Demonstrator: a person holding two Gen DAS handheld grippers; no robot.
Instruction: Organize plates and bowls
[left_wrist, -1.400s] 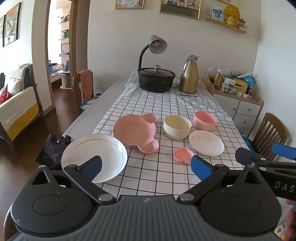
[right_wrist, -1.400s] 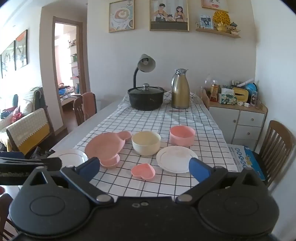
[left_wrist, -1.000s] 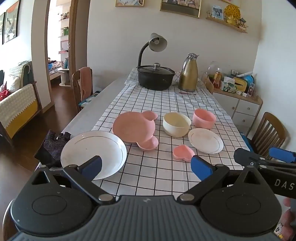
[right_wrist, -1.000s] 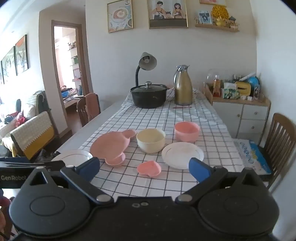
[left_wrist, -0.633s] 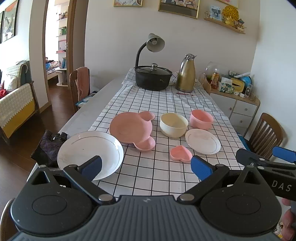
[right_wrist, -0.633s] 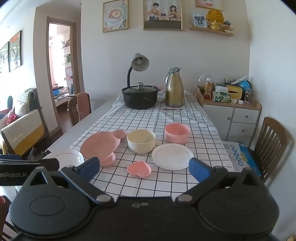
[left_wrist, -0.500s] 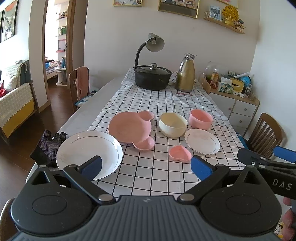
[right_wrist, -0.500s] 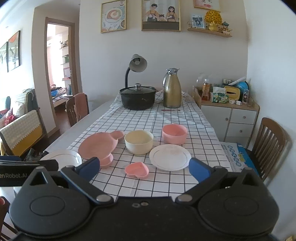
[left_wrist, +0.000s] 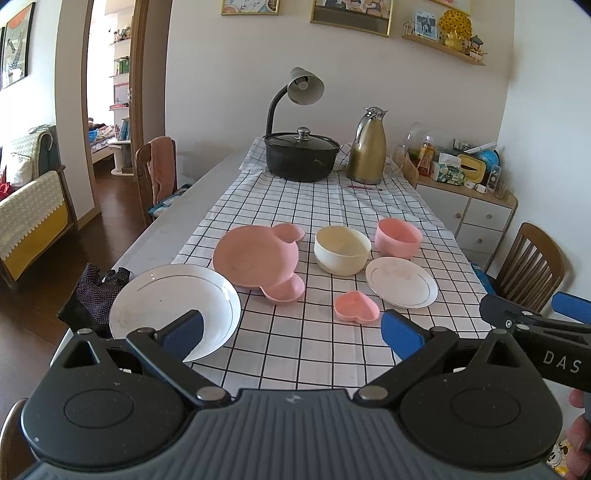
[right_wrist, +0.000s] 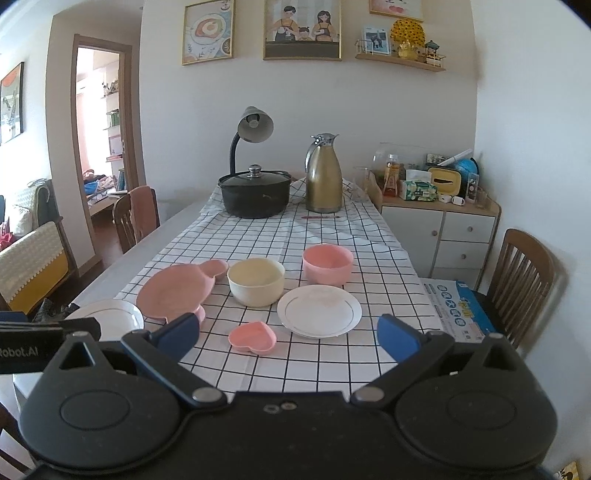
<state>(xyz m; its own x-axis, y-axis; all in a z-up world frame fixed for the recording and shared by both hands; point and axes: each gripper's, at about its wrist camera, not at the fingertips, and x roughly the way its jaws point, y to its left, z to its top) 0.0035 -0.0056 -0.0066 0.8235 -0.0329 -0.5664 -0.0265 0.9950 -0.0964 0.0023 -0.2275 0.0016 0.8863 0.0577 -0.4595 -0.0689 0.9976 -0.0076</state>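
On the checked cloth lie a large white plate (left_wrist: 173, 306) at the near left, a pink mouse-eared plate (left_wrist: 255, 254), a cream bowl (left_wrist: 342, 249), a pink bowl (left_wrist: 398, 237), a small white plate (left_wrist: 401, 281) and a small pink heart dish (left_wrist: 356, 305). The same set shows in the right wrist view: white plate (right_wrist: 107, 317), eared plate (right_wrist: 177, 290), cream bowl (right_wrist: 256, 280), pink bowl (right_wrist: 327, 264), small plate (right_wrist: 319, 310), heart dish (right_wrist: 252, 338). My left gripper (left_wrist: 291, 332) is open and empty, short of the dishes. My right gripper (right_wrist: 288, 334) is open and empty too.
A black lidded pot (left_wrist: 301, 157), a desk lamp (left_wrist: 304, 86) and a gold jug (left_wrist: 366, 157) stand at the table's far end. Wooden chairs stand at the right (left_wrist: 532, 266) and left (left_wrist: 153, 173). A dark cloth (left_wrist: 92, 291) lies at the table's near left corner. A sideboard (right_wrist: 439, 229) is at the right.
Both grippers have drifted slightly, so the view shifts a little. The dishes have not moved. Both grippers stay open and empty.
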